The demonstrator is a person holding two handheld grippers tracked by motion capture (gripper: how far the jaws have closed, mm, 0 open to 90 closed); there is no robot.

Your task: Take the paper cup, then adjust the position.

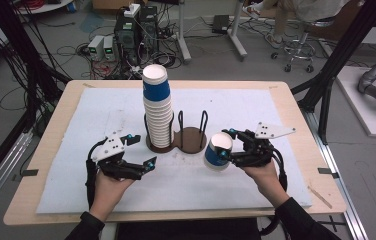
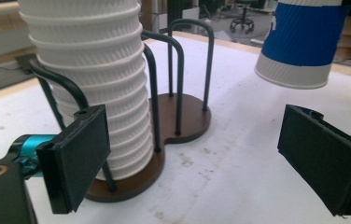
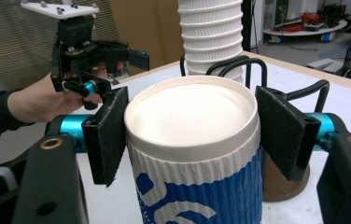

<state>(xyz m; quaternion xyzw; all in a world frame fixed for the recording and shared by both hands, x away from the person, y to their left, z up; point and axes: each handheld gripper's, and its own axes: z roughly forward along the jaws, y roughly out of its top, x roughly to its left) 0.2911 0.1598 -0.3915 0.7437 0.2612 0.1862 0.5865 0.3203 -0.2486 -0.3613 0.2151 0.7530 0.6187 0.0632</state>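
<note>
A: Start at the right gripper (image 1: 227,154). What are its pads doing?

B: They are clamped on a blue-and-white ribbed paper cup (image 1: 218,151), one black pad on each side of the band just under the rim. In the right gripper view the pads (image 3: 109,133) press the cup (image 3: 194,158) from both sides, and the cup's mouth faces the camera.

A: So how does the cup lie?

B: Tilted, close to lying over. Its long axis runs roughly across the table, mouth toward the right hand, base toward the middle. It is off the white mat (image 1: 101,107), in the air, just right of the dark brown wooden cup holder with black wire hoops (image 1: 191,136).

A: And the holder itself?

B: Two bays. The left one carries a tall stack of white ribbed paper cups with a blue one on top (image 1: 157,107). The right bay is bare, and it lies just beside the held cup's base, up and to the left of it in the high view.

A: The left gripper (image 1: 142,151)?

B: Jaws wide, holding nothing, low over the mat, in front and left of the stack. Its own view looks between the pads (image 2: 78,156) at the stack (image 2: 101,88) and holder (image 2: 183,119).

A: Which hand is nearer the bare bay?

B: The right one, I judge; the cup would need turning upright first.
</note>
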